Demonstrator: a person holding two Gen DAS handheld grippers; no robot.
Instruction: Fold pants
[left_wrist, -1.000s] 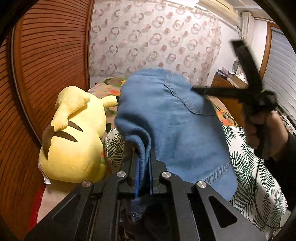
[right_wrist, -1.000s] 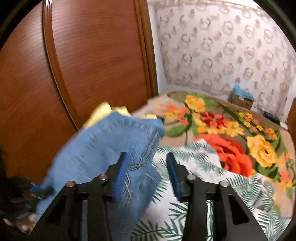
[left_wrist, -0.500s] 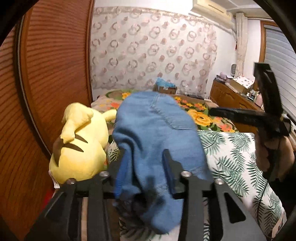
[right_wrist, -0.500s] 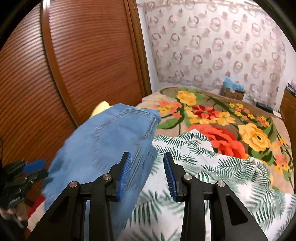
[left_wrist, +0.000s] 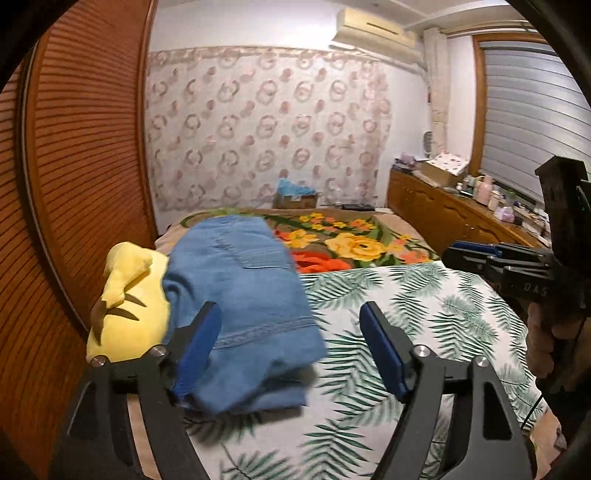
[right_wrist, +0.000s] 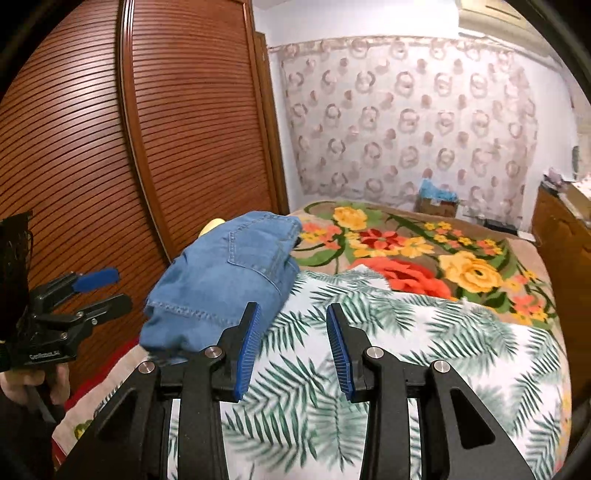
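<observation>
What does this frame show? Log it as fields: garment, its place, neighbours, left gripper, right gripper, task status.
garment: folded blue jeans
place: on the leaf-print sheet, near the bed's left edge
neighbours: yellow plush toy beside the jeans, floral blanket beyond
left gripper: jaws have just been opening, wide apart, nothing gripped
right gripper: open, empty
task status: jeans lie folded and released

Yellow plush toy (left_wrist: 125, 310) lies beside slatted wooden door (left_wrist: 74, 184). Leaf-print sheet (left_wrist: 424, 314) overlaps floral blanket (left_wrist: 351, 240) on the bed.
</observation>
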